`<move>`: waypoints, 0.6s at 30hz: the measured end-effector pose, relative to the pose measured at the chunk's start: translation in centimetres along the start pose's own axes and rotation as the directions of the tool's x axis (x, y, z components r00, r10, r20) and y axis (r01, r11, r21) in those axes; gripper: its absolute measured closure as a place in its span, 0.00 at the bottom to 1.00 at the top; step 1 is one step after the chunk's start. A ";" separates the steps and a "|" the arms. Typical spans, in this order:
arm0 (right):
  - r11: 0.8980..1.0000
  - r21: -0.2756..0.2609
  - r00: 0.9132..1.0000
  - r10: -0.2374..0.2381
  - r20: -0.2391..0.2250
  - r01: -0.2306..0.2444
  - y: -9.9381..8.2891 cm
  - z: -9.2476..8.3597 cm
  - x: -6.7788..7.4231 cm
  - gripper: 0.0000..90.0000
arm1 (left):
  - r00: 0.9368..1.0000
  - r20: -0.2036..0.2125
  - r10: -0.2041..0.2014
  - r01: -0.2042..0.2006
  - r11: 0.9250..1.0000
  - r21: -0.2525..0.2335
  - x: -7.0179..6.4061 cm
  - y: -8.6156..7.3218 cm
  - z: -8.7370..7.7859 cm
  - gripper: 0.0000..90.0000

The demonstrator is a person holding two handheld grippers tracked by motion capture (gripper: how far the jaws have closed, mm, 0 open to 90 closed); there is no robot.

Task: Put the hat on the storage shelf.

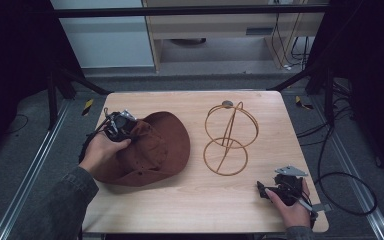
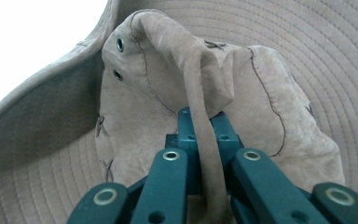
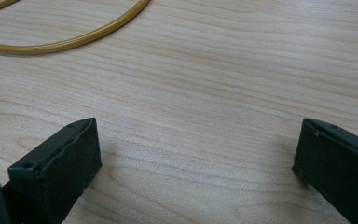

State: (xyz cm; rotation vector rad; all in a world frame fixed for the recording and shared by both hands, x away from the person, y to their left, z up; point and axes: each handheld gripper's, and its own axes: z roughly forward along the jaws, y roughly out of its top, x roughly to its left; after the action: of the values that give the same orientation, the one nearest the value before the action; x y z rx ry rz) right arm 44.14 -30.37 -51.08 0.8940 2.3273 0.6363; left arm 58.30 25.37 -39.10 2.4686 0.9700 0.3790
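Near edge, right side: right gripper [image 1: 266, 190] rests low over the table [image 1: 190, 200] close to the front right corner, held in the person's right hand [image 1: 292, 207]. In the right gripper view its jaws stand wide apart with bare wood grain between them; nothing held. A curve of the wire stand's base ring [image 3: 74, 39] runs across the top left of that view, well apart from the jaws.

Near edge, left side: sleeve and left hand [image 1: 100, 150] come in over the table's left part. The left gripper [image 1: 125, 131] sits on the crown of the brown hat [image 1: 160, 145]. In the left gripper view the jaws are closed tight on a pinched fold of the crown fabric [image 2: 200, 93], which rises between them as a narrow ridge. Two metal eyelets [image 2: 120, 45] show on the crown to the upper left of the fold. How much fabric lies inside the pinch is hard to judge, since the fold hides the jaw tips.

Hat position: left half of the table, brim spread flat on the wood.

Farther: gold wire stand [image 1: 230, 137], two rings joined by a rod, right of the hat, near but apart from the brim.
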 end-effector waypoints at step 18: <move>1.000 0.001 1.000 0.000 -0.001 0.000 0.0 0.0 0.0 0.01 | 0.999 -0.017 0.047 -0.049 0.990 -0.130 -0.5 0.1 -4.9 0.95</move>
State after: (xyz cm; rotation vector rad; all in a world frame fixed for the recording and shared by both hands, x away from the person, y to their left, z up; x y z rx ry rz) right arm 44.14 -30.36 -51.08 0.8935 2.3289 0.6363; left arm 56.01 26.52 -34.87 2.3767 0.8643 0.4615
